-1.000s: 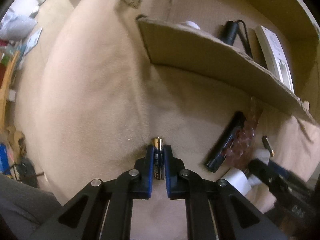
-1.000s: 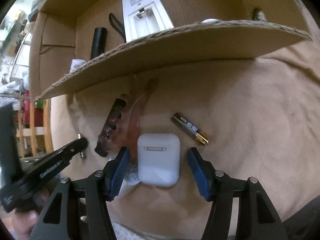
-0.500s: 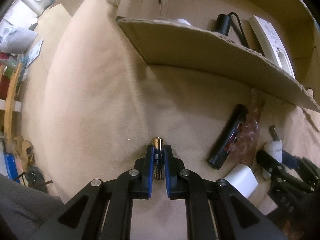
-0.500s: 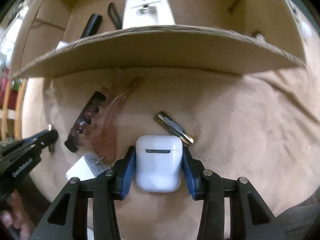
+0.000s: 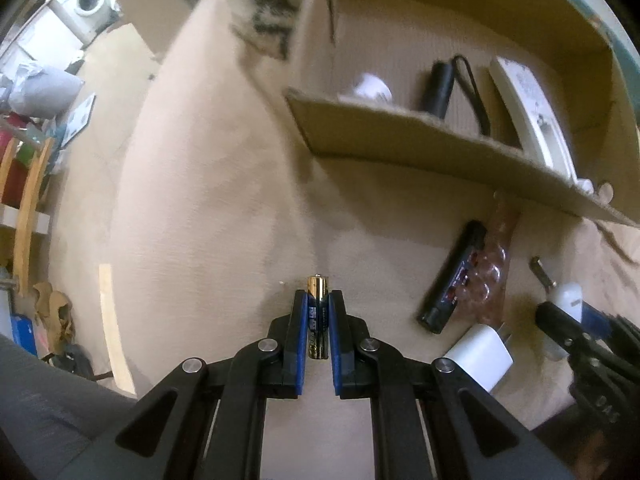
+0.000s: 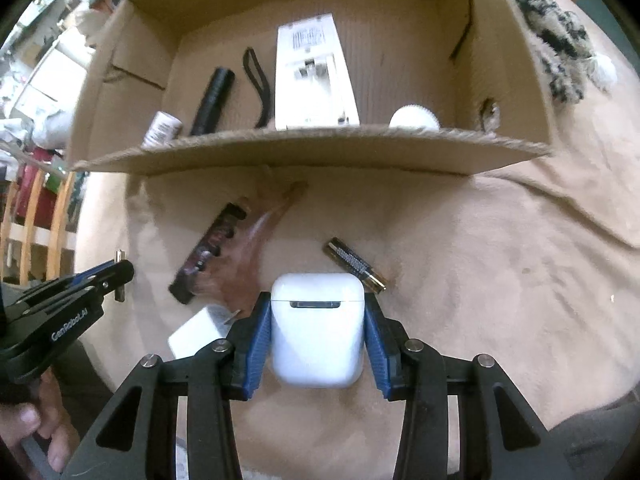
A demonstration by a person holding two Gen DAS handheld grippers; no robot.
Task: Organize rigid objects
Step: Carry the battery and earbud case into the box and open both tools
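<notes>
Left gripper (image 5: 318, 308): jaws clamped on a battery (image 5: 318, 316), gold cap forward, above the beige cloth (image 5: 200, 220).
Right gripper (image 6: 318, 312): jaws closing, blue pads pressed on both sides of a white earbud case (image 6: 318, 328).
Near cloth: white charger (image 6: 196, 334) left of the case; second battery (image 6: 356, 266) just behind it.
Mid cloth: black bar (image 6: 208, 252) beside a clear pink piece (image 6: 256, 248).
Cardboard box (image 6: 312, 152): holds a black flashlight (image 6: 214, 98), white remote (image 6: 314, 76), white ball (image 6: 414, 118).

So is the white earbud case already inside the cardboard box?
No, the white earbud case sits between the right gripper's blue pads, out in front of the cardboard box.
</notes>
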